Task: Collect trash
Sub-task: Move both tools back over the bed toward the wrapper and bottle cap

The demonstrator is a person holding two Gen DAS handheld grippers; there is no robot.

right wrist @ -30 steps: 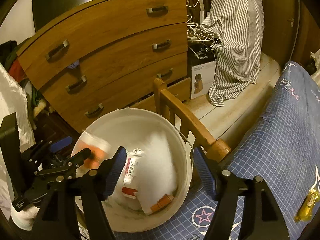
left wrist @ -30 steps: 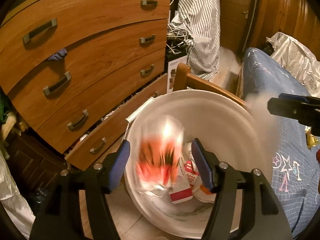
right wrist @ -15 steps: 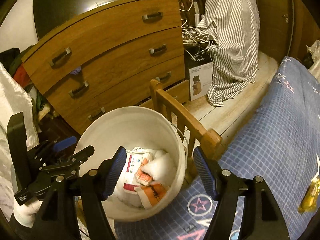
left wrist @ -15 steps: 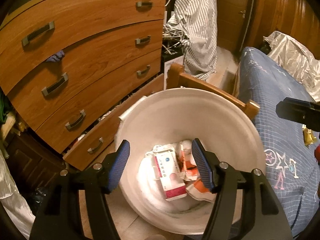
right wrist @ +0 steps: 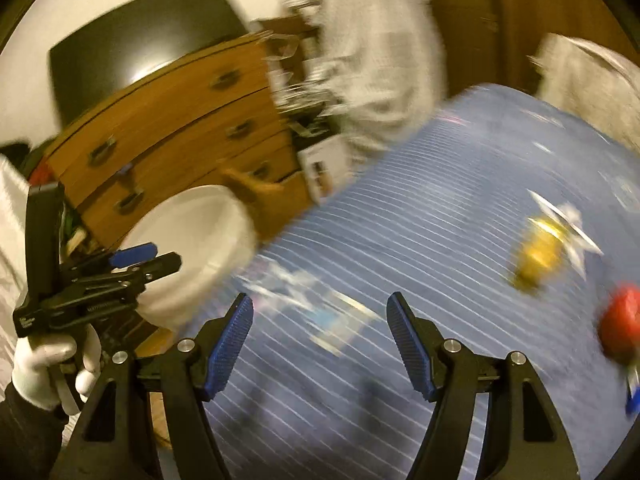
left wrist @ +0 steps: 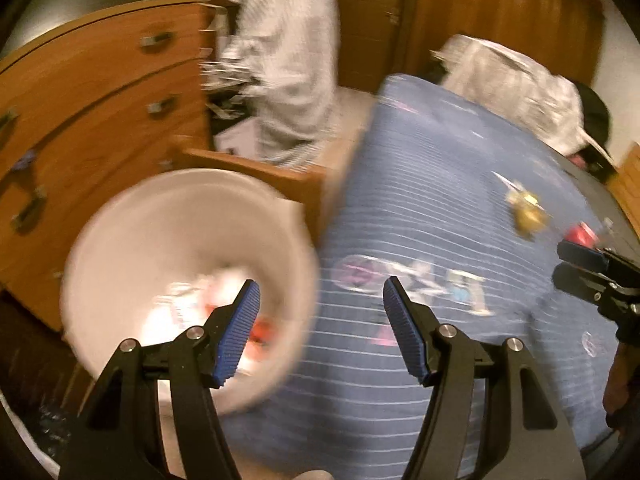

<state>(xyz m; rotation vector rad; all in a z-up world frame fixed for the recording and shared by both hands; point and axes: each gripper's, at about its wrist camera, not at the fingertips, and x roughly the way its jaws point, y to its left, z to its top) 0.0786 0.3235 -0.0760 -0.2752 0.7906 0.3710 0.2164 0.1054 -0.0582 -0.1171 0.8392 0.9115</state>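
Note:
Both views are motion-blurred. A white bucket point(left wrist: 188, 248) with red and white wrappers in it stands by the bed; it also shows in the right wrist view point(right wrist: 200, 248). My left gripper point(left wrist: 320, 320) is open and empty, over the bucket's right rim and the bed edge. My right gripper point(right wrist: 320, 328) is open and empty above the blue bed sheet point(right wrist: 420, 248). A yellow wrapper point(right wrist: 540, 256) and a red item point(right wrist: 620, 328) lie on the sheet to the right; both show in the left wrist view, the yellow wrapper point(left wrist: 528, 212) and the red item point(left wrist: 580, 234).
A wooden chest of drawers point(left wrist: 88, 112) stands behind the bucket. A wooden bed frame rail point(left wrist: 256, 168) runs between bucket and bed. Striped clothing point(left wrist: 288, 60) hangs at the back. A light bundle point(left wrist: 516, 84) lies at the bed's far end.
Both grippers have swung right, from over the bucket toward the bed. The bucket has shifted left in both views and the yellow and red items have come into view.

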